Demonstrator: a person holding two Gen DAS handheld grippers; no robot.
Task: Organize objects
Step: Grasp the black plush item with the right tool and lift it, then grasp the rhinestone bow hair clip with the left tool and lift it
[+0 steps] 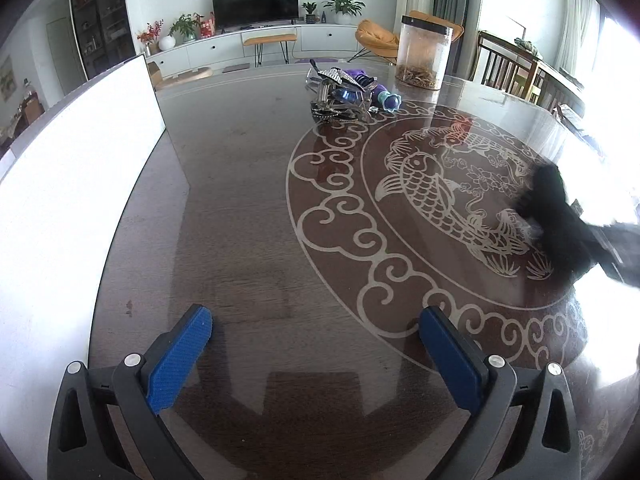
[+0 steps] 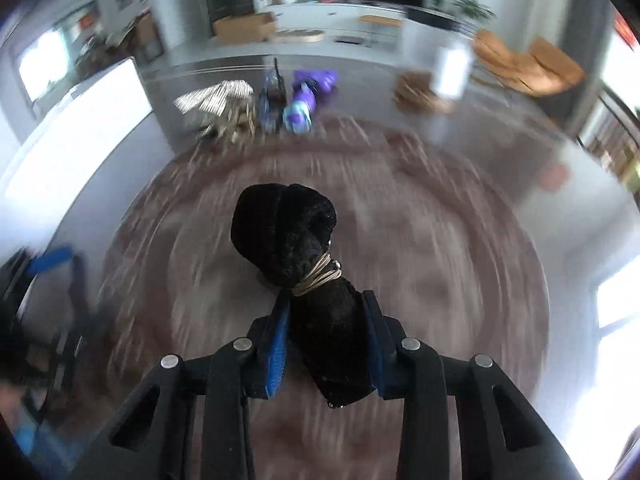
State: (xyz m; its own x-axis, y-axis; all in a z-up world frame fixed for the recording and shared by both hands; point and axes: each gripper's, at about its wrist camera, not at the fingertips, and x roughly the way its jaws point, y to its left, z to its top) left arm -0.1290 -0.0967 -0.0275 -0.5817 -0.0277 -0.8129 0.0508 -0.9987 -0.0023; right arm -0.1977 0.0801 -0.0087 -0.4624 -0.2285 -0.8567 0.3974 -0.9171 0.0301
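My right gripper (image 2: pixel 326 320) is shut on a black velvet bow hair tie (image 2: pixel 298 248) with a beige cord wound round its middle, held above the table. The same bow (image 1: pixel 554 216) shows blurred at the right of the left wrist view. My left gripper (image 1: pixel 316 332) is open and empty, low over the near part of the table; it also shows blurred in the right wrist view (image 2: pixel 52 260). A pile of hair accessories (image 1: pixel 346 94), silver clips and a purple piece, lies on the far side of the table, also in the right wrist view (image 2: pixel 276 100).
The dark round table (image 1: pixel 240 208) has a pale fish and cloud pattern. A white board (image 1: pixel 72 184) lies at its left. A clear jar with a black lid (image 1: pixel 424 52) stands at the far right. Chairs and a TV cabinet stand beyond.
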